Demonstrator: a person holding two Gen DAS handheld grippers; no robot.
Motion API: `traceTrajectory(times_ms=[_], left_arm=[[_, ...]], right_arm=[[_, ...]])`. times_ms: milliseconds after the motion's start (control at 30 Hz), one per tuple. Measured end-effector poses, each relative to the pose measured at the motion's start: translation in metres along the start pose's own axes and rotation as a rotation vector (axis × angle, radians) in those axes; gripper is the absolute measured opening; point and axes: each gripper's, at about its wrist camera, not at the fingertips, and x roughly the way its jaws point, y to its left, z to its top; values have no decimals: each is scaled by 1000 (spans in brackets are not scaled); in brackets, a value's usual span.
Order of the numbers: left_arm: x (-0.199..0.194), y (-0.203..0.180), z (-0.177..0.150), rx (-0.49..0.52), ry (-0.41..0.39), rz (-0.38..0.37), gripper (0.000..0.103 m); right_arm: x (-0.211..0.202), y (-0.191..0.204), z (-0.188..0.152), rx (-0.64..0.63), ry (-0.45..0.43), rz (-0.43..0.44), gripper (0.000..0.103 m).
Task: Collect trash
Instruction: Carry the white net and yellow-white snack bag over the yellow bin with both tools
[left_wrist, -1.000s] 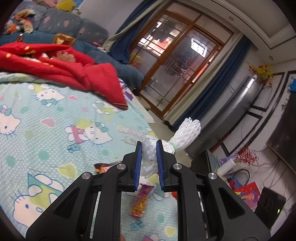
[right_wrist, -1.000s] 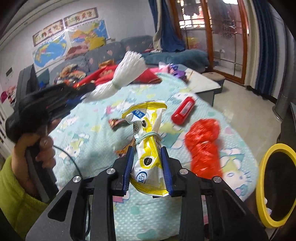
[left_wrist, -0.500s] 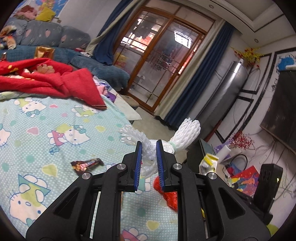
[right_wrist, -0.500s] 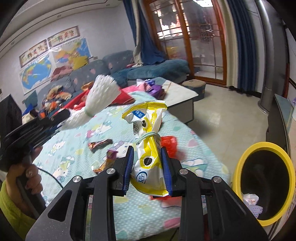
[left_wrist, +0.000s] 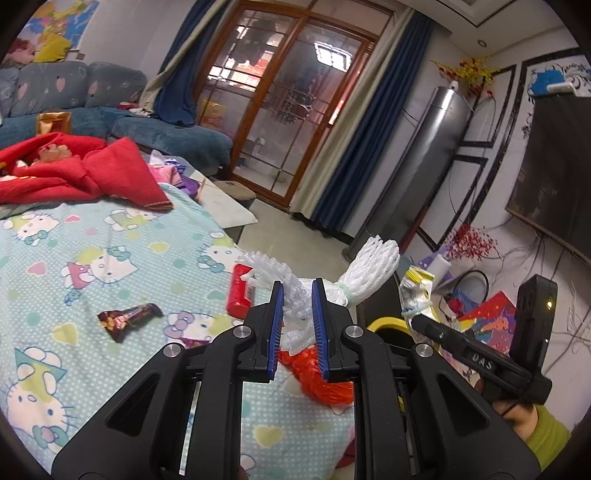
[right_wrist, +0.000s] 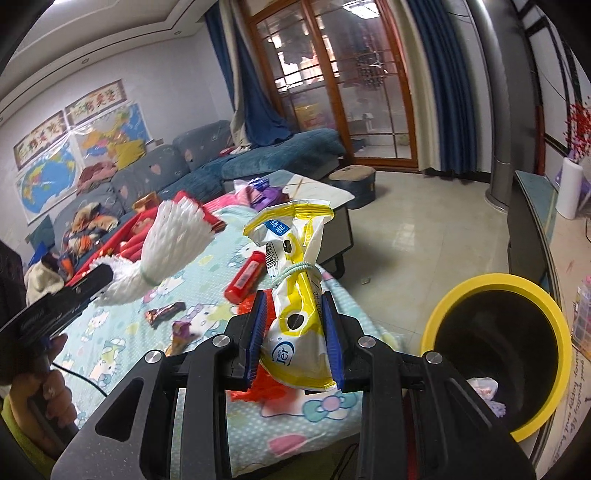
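My left gripper (left_wrist: 297, 291) is shut on a white foam net (left_wrist: 364, 267), held above the edge of the cartoon-print bed (left_wrist: 92, 258). In the right wrist view the same white foam net (right_wrist: 173, 240) sticks out of that gripper at the left. My right gripper (right_wrist: 293, 302) is shut on a yellow-and-white snack bag (right_wrist: 299, 314) tied with a band. A black bin with a yellow rim (right_wrist: 498, 350) stands low at the right, beside the bed. On the bed lie a red tube (right_wrist: 245, 277), a brown wrapper (left_wrist: 127, 319), a purple wrapper (right_wrist: 181, 330) and a red net (left_wrist: 317, 373).
A red blanket (left_wrist: 92, 170) lies at the far side of the bed, with a blue sofa (left_wrist: 162, 136) behind it. Tiled floor (right_wrist: 424, 251) runs to the glass doors (left_wrist: 280, 110). A low cabinet (right_wrist: 532, 229) carries a paper roll (right_wrist: 570, 192) at the right.
Both grippers have swung right, off the bed's middle toward its edge, each keeping its load. The yellow-rimmed bin has grown larger in the right wrist view, and the right gripper has come into the left wrist view.
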Motion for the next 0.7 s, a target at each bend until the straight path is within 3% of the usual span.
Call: traceTrajectory(times_ms=[700], left_arm=[[29,-52,-25,142,103,-41,10]], right_arm=[[-28,-69,-4,135,-71,-129,28]])
